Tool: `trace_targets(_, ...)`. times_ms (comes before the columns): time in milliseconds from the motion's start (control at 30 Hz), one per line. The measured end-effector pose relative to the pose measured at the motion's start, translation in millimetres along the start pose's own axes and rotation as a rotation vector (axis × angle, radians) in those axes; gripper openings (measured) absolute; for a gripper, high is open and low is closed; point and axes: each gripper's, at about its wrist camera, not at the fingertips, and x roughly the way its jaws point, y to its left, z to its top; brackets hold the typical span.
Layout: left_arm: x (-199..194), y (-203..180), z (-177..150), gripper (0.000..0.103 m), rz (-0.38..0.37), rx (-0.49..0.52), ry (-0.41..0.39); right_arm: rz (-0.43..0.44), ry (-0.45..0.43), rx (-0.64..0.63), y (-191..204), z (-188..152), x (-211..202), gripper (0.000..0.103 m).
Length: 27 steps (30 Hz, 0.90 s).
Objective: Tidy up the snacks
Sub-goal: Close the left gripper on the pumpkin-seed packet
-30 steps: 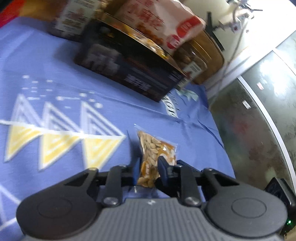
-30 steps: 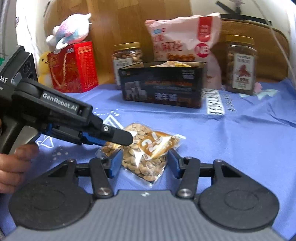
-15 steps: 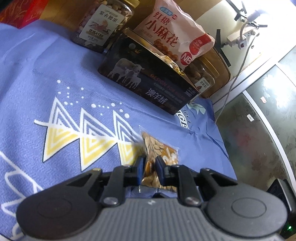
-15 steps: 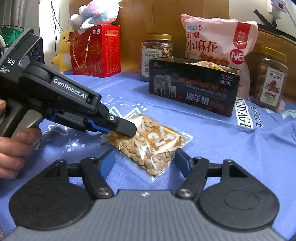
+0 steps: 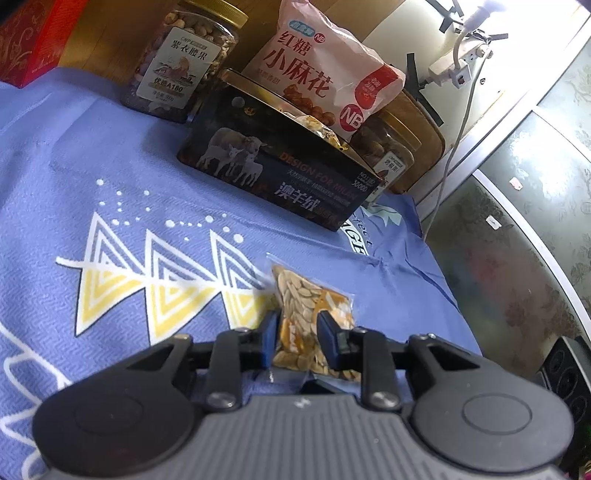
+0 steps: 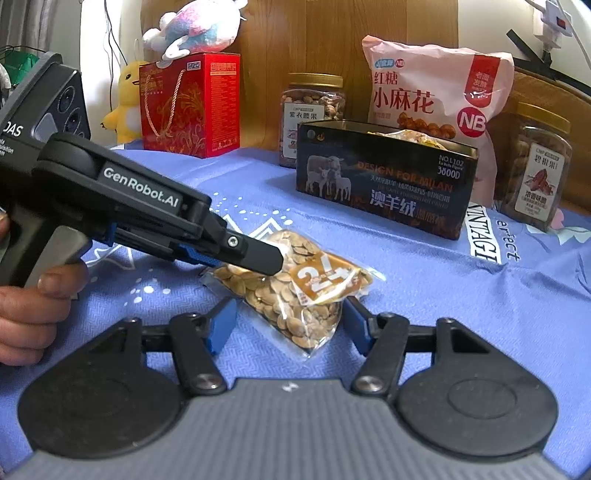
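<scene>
Right wrist view, from left to right: a hand (image 6: pixel 26 314) grips the handle of the left gripper (image 6: pixel 271 260), which reaches in from the left edge so that its dark fingertips (image 6: pixel 258 256) rest on the clear packet of pumpkin seeds (image 6: pixel 295 291). The packet lies on the blue printed tablecloth (image 6: pixel 461 295), its near end between the blue pads of the right gripper (image 6: pixel 288 325). Those pads stand spread to either side of the packet, apart from it; they have just been narrowing a little.

Behind, along the back of the cloth: a yellow plush toy (image 6: pixel 127 99), a red gift box (image 6: pixel 192 105) with a pastel plush (image 6: pixel 195 26) on top, a jar of nuts (image 6: pixel 314 110), an open dark tin with sheep printed on it (image 6: pixel 384 181) holding some wrapped snacks, a pink bag of fried dough twists (image 6: pixel 428 92) leaning behind the tin, and at the right a second jar (image 6: pixel 539 166).

Left wrist view: the left gripper (image 5: pixel 295 343) has its two pads drawn close, pinching the near end of the seed packet (image 5: pixel 306 295), though its jaws have just eased slightly apart. Beyond stand the nut jar (image 5: pixel 181 62), the tin (image 5: pixel 277 166) and the pink bag (image 5: pixel 317 74); at the right edge the cloth ends beside a dark patterned surface (image 5: pixel 517 277).
</scene>
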Motion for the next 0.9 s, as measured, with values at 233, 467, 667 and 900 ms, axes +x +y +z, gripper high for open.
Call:
trace_targets(233, -0.4, -0.2, -0.4, 0.023, -0.003, 0.001, -0.002, -0.006, -0.003, -0.007, 1.2, -0.1, -0.4, 0.065)
trace_targets(467, -1.3, -0.6, -0.2, 0.023, -0.005, 0.004, -0.004, -0.01, -0.005, -0.011, 1.8, -0.3, -0.7, 0.065)
trace_targets(667, -1.3, -0.5, -0.4, 0.023, -0.006, 0.004, -0.004, -0.01, -0.005, -0.011, 1.7, -0.3, -0.5, 0.065)
trace_targets(900, -1.2, -0.4, -0.4, 0.023, -0.006, 0.004, -0.004, -0.009, -0.005, -0.008, 1.5, -0.2, -0.7, 0.065)
